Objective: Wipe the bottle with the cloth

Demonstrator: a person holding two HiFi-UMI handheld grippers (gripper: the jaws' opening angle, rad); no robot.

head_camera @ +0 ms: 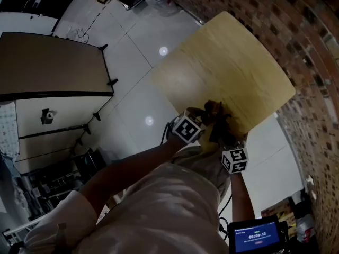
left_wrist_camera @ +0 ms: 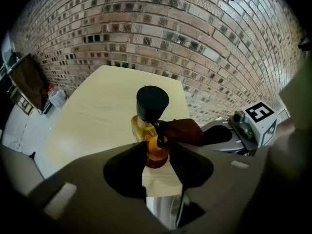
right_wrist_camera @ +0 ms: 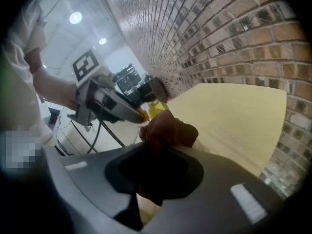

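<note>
Left claw (left_wrist_camera: 157,155), pointing steeply down, clamps the bottle (left_wrist_camera: 149,126); right claw (right_wrist_camera: 157,150), nearer level, grips the cloth (right_wrist_camera: 170,130).

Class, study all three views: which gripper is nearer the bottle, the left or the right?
Left. The left gripper has its jaws closed on the lower body of the bottle. The right gripper sits off to one side, holding the cloth beside the bottle.

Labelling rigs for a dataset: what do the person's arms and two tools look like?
The left tool and right tool are grey moulded shells, each with a white cube of black square markers. Dark cables trail under the left one. The person wears a light short-sleeved shirt.
</note>
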